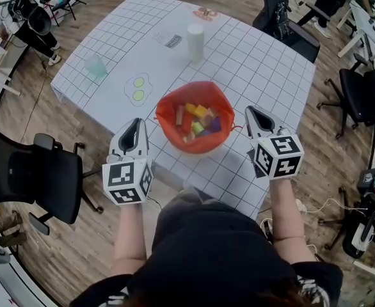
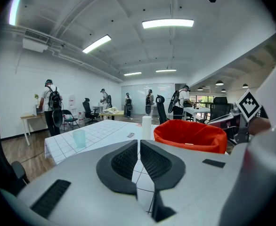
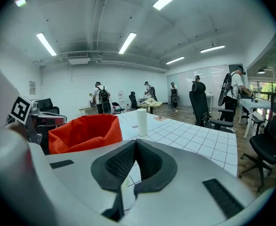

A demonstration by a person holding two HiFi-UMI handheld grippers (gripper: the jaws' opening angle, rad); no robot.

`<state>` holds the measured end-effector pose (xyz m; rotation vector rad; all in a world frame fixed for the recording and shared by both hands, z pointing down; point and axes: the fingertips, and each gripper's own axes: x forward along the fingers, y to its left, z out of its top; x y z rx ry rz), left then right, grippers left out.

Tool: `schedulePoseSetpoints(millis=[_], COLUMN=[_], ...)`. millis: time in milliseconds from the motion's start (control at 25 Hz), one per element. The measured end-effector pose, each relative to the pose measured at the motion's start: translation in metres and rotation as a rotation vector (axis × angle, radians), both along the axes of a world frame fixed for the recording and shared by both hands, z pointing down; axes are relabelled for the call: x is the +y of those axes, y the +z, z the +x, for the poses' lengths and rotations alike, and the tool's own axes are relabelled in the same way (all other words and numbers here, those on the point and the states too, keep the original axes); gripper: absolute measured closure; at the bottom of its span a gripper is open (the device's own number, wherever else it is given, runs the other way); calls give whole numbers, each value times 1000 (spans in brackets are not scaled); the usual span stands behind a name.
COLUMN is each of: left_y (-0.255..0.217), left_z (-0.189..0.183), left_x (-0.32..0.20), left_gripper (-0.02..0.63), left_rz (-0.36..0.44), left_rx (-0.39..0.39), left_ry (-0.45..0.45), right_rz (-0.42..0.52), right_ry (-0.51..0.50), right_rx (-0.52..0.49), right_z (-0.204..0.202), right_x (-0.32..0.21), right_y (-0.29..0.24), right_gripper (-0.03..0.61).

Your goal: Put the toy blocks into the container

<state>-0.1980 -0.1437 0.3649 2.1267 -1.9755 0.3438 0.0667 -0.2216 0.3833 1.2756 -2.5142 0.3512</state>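
An orange soft container (image 1: 196, 115) stands on the gridded table near its front edge, with several coloured toy blocks (image 1: 198, 121) lying inside. My left gripper (image 1: 134, 129) rests just left of the container, jaws together and nothing between them. My right gripper (image 1: 254, 116) sits just right of it, also shut and empty. In the left gripper view the container (image 2: 190, 134) shows to the right beyond the shut jaws (image 2: 139, 147). In the right gripper view the container (image 3: 84, 132) is at the left beyond the closed jaws (image 3: 134, 147).
A white cylinder (image 1: 195, 41) stands behind the container, a pale green cup (image 1: 95, 66) at the table's left, a sheet with green dots (image 1: 137, 88) between them. Black office chairs (image 1: 31, 174) flank the table. People stand far off in the room (image 2: 51, 105).
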Motion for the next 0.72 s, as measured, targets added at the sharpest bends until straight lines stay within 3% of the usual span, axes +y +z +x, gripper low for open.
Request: schedulePoseSetpoints(millis=[720], left_y=[-1], left_z=[1], left_x=[-3], left_gripper=[575], left_rz=[2], left_rx=[5], left_ry=[1], right_rz=[-29], right_ry=[15], right_rx=[-14], right_z=[5], right_x=[1], right_y=[6], right_gripper=[563])
